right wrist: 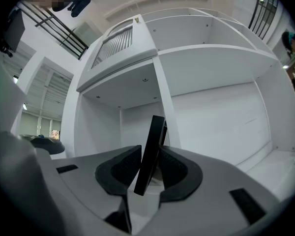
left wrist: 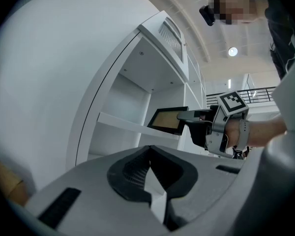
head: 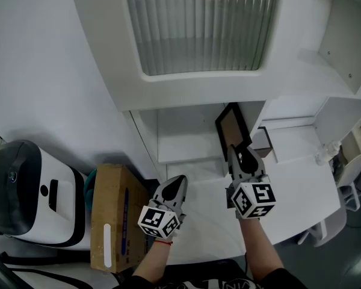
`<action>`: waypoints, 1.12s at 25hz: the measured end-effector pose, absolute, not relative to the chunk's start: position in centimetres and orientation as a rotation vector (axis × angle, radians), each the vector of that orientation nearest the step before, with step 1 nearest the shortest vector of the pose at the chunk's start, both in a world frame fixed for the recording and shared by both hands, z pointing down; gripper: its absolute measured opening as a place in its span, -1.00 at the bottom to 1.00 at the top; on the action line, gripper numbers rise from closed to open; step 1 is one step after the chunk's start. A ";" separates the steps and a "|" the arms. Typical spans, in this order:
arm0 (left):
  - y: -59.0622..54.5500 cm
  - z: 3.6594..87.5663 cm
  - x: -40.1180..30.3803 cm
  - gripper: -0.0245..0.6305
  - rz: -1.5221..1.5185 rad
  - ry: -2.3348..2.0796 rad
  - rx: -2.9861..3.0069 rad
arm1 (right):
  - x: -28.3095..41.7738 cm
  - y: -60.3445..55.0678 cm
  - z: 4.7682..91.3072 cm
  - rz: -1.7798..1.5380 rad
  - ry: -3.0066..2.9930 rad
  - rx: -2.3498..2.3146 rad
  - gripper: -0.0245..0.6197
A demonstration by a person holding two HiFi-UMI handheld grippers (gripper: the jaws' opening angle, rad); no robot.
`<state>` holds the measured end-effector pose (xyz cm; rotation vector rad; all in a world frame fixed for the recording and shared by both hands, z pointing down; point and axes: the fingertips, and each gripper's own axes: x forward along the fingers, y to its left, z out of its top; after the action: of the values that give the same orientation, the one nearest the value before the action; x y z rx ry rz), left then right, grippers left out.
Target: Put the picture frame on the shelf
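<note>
The black picture frame (head: 231, 128) with a brown panel stands upright in the lower compartment of the white shelf unit (head: 186, 134), next to the divider. My right gripper (head: 239, 152) reaches in from below. In the right gripper view the frame (right wrist: 151, 146) rises edge-on between the jaws, and a gap shows beside its lower end, so the right gripper (right wrist: 150, 154) stands open around it. The left gripper view shows the frame (left wrist: 168, 119) at the right gripper's tips. My left gripper (head: 175, 182) hovers lower left of the shelf; it (left wrist: 150, 154) is shut and empty.
A cardboard box (head: 111, 215) and a white and black appliance (head: 24, 191) sit at the lower left. A ribbed glass door (head: 198, 23) hangs above the compartment. A small box (head: 262, 140) rests on the shelf (right wrist: 211, 112) to the right of the divider.
</note>
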<state>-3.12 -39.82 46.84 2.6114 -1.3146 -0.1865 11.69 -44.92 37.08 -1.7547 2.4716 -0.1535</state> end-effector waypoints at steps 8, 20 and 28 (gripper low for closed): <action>-39.7 47.0 -3.0 -0.91 -0.184 -1.304 2.615 | 11.7 -44.0 38.0 -0.167 2.497 -1.750 -0.64; -39.7 47.0 -2.5 -0.90 -0.176 -1.278 2.626 | 12.0 -42.9 38.8 -0.178 2.516 -1.739 -0.61; -39.7 47.0 -2.8 -0.90 -0.183 -1.295 2.620 | 12.1 -42.0 40.1 -0.219 2.535 -1.734 -0.60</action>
<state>-2.75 -39.66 46.98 2.6197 -1.2954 -0.1826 12.07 -41.96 40.07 -1.7339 2.5354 -0.2189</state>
